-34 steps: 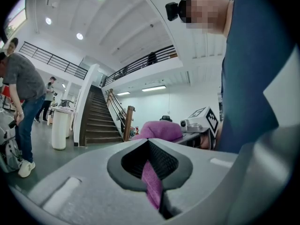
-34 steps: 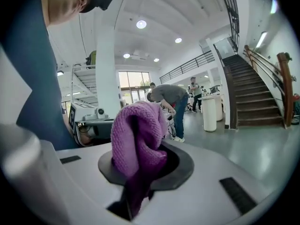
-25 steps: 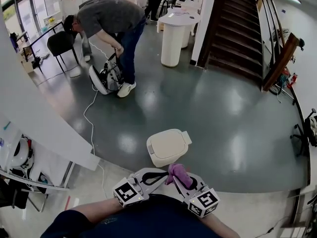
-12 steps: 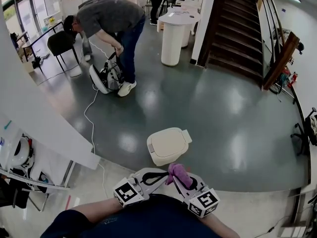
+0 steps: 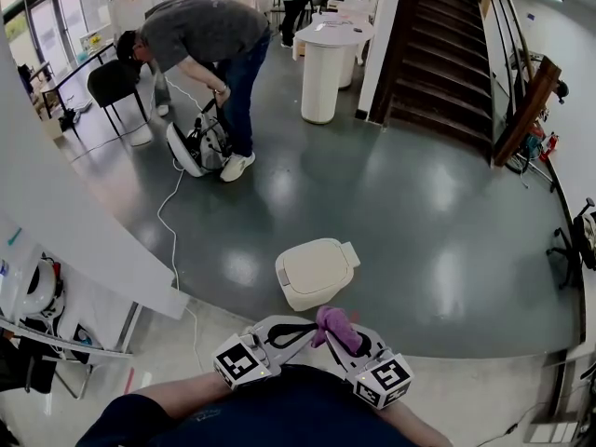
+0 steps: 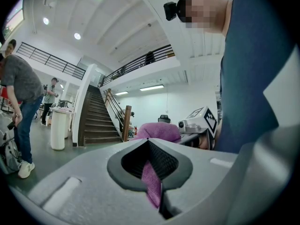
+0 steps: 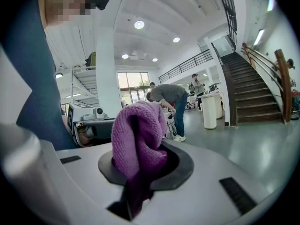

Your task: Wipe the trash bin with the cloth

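The white trash bin (image 5: 315, 274) stands on the dark floor with its lid down, just ahead of both grippers and apart from them. The purple cloth (image 5: 335, 327) is bunched between the two grippers, close to my body. My right gripper (image 5: 341, 337) is shut on the cloth (image 7: 138, 137), which bulges up out of its jaws (image 7: 140, 175). My left gripper (image 5: 294, 331) is shut on a thin strip of the same cloth (image 6: 151, 184), and the rest of the bunch (image 6: 157, 131) shows just beyond its tips. Neither gripper touches the bin.
A bent-over person (image 5: 209, 40) handles a bag (image 5: 196, 147) on the floor at far left, with a cable (image 5: 168, 222) trailing toward me. A white round counter (image 5: 328, 63) and a staircase (image 5: 447, 54) lie beyond. A white partition (image 5: 84, 231) and a shelf (image 5: 47, 324) are at left.
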Tool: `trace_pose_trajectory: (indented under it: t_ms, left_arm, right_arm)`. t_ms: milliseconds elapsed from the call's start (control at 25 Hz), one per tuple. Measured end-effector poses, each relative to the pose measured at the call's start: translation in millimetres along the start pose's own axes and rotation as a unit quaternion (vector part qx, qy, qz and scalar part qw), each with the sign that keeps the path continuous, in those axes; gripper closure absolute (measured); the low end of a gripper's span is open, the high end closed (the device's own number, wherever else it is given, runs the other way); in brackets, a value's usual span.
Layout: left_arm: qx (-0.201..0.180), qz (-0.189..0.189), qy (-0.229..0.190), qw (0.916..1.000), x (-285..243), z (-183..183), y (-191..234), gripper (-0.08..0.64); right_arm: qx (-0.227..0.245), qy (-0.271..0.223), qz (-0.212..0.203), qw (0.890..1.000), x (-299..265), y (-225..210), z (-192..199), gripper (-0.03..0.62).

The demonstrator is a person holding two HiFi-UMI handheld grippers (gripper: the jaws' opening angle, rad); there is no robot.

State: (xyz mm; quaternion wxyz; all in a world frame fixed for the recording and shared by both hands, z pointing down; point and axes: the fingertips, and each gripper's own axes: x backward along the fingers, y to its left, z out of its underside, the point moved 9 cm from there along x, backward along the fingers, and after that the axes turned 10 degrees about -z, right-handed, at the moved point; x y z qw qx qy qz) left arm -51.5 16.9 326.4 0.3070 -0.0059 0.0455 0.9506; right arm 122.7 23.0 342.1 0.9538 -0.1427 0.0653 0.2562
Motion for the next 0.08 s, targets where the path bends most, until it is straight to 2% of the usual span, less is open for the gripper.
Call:
trace_pose_trajectory:
  t_ms: [80]
  left_arm:
    - [0.002, -0.001, 0.0, 1.0, 0.1, -0.7, -1.2, 0.555]
  right_arm:
    - [0.002, 0.0, -0.001, 1.0, 0.9, 1.0, -0.8, 0.514]
